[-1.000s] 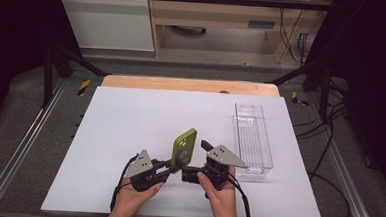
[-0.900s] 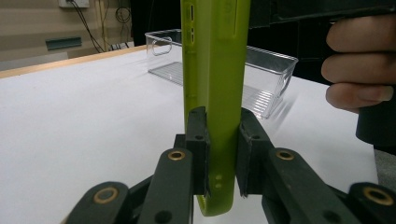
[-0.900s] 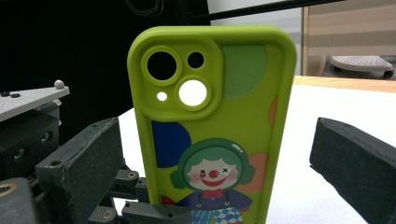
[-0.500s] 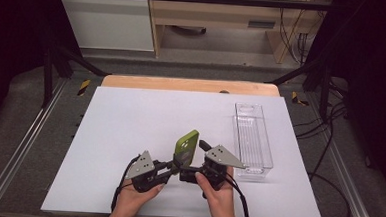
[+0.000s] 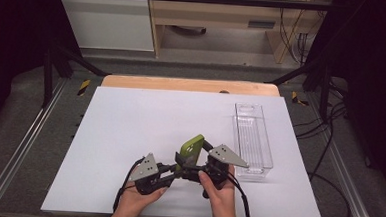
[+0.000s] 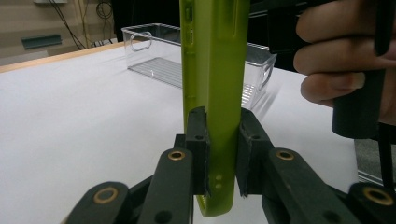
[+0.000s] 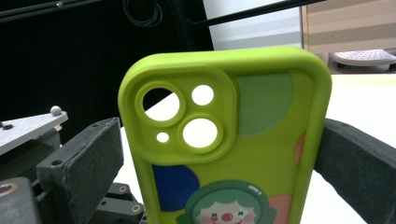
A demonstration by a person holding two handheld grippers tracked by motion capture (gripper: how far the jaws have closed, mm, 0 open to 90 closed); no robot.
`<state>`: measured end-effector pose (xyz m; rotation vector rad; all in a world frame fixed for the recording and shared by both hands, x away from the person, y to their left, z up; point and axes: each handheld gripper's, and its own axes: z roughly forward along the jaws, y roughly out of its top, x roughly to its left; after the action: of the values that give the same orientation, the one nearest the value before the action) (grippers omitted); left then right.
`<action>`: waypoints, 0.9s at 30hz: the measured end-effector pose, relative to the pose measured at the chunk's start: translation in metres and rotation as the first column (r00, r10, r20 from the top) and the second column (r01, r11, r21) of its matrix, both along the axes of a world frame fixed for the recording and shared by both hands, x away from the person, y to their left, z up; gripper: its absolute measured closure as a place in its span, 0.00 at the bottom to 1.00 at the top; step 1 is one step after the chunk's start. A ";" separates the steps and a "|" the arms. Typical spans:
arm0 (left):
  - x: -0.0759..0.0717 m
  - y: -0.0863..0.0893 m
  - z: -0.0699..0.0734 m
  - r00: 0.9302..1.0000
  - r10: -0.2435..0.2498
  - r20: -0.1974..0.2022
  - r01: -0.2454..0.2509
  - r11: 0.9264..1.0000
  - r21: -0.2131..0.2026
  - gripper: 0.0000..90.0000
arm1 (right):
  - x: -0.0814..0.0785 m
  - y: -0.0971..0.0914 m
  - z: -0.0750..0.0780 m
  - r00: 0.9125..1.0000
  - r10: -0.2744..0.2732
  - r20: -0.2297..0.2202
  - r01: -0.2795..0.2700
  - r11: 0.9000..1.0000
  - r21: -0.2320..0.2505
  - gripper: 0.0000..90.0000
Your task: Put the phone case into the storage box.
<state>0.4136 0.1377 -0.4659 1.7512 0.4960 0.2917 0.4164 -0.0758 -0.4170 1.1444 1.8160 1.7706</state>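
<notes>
Pinching the green phone case (image 6: 212, 93) edgewise, the left tool (image 6: 219, 158) holds it upright; right tool's (image 7: 219, 154) jaws flank it, grip unclear.

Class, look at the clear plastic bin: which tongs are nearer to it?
Right. The right tongs sit just beside the clear plastic bin; the left tongs lie farther off, across the green phone case.

left gripper (image 5: 170, 171): black body, grey three-cornered plate on top, black cable looping off its left side toward the near table edge. in the left gripper view, black jaw arms with brass-ringed pivot holes and flat black pads, each with a small screw hole. right gripper (image 5: 196, 161): same black build, grey triangular plate dotted with small holes, black cable trailing near-right. in the right gripper view, dark grey blocky pads. forearms bare, no sleeves in view.
</notes>
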 end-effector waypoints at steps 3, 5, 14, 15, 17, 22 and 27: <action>0.000 -0.001 0.000 1.000 -0.007 0.000 0.007 1.000 0.004 0.86 | 0.001 -0.001 0.001 1.000 -0.002 0.002 0.002 1.000 0.017 0.04; 0.000 -0.001 0.000 1.000 -0.009 0.000 0.009 1.000 0.004 0.86 | 0.001 -0.001 0.001 1.000 -0.006 0.003 0.006 1.000 0.023 0.04; -0.001 -0.003 -0.001 1.000 -0.027 -0.007 0.026 1.000 -0.004 0.86 | 0.003 -0.002 0.002 1.000 -0.022 0.012 0.021 0.999 0.033 0.04; -0.001 -0.003 -0.001 1.000 -0.028 -0.007 0.027 1.000 -0.004 0.86 | 0.003 -0.001 0.002 1.000 -0.022 0.011 0.022 0.999 0.033 0.04; -0.001 -0.003 -0.001 1.000 -0.029 -0.008 0.029 1.000 -0.005 0.86 | 0.004 -0.001 0.002 1.000 -0.020 0.011 0.020 0.999 0.030 0.04; -0.001 -0.003 -0.001 0.999 -0.030 -0.012 0.029 1.000 -0.006 0.86 | 0.005 -0.001 0.002 1.000 -0.020 0.010 0.020 0.999 0.029 0.03; -0.001 -0.003 -0.002 0.999 -0.032 -0.014 0.032 0.999 -0.009 0.86 | 0.005 0.000 0.002 1.000 -0.020 0.013 0.019 0.999 0.028 0.04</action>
<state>0.4126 0.1344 -0.4675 1.7521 0.4782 0.2548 0.4218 -0.0760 -0.4147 1.1550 1.7717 1.7940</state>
